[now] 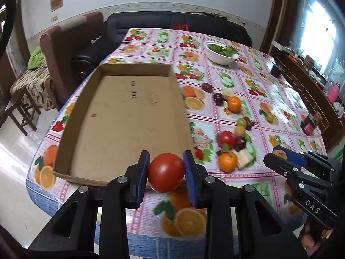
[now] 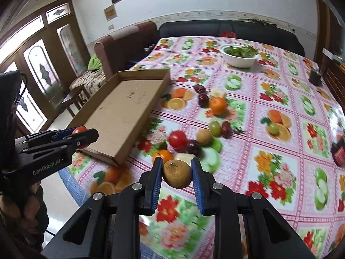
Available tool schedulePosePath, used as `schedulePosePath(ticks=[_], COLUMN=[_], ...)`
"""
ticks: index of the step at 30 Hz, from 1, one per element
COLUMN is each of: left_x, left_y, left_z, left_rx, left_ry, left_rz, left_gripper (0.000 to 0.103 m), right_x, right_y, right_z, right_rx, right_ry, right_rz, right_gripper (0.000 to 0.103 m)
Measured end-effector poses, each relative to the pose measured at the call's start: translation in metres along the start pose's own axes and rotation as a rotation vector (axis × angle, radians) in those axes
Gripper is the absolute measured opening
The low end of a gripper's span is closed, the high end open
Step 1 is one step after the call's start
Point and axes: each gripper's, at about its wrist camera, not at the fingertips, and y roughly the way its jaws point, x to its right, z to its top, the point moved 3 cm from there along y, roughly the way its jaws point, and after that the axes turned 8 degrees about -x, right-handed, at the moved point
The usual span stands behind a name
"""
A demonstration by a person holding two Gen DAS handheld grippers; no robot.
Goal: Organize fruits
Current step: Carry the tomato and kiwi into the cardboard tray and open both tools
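Two loads: my left gripper point(image 1: 166, 172) clamps a round red tomato point(image 1: 166, 172); my right gripper point(image 2: 176, 173) clamps a brown kiwi point(image 2: 177, 174), near the shallow cardboard tray point(image 1: 120, 116).

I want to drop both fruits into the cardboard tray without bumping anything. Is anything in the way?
Nothing visible blocks either. The tomato in the left gripper is at the cardboard tray near edge. The brown fruit in the right gripper is right of the tray.
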Motion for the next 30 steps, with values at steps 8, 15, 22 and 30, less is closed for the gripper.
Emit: schedulePosePath(ticks=[8, 15, 22, 30], left_x=[-0.028, -0.055, -0.081, -0.093], left_y=[0.003, 0.008, 0.018, 0.038], left_z=[0.003, 0.01, 0.015, 0.024], left_rx=[0.004, 0.011, -0.002, -0.045], left_ry=[-0.058, -0.116, -0.158, -0.146], left_rz=[0.019, 0.034, 0.054, 0.072], left_gripper=[0.029, 0.029, 0.029, 0.03], right_x=[-0.022, -0.048, -0.082, -0.118], right_y=[0.012, 0.021, 0.04, 0.09], right_z=[0.014, 0.03, 0.05, 0.068], right_rx=[-0.01, -0.008, -0.02, -0.113], right_ry=[-0.039, -0.087, -0.135, -0.183], right_rz=[0.033, 0.089, 0.166, 0.199], right_gripper=[0.027, 0.027, 0.027, 0.027])
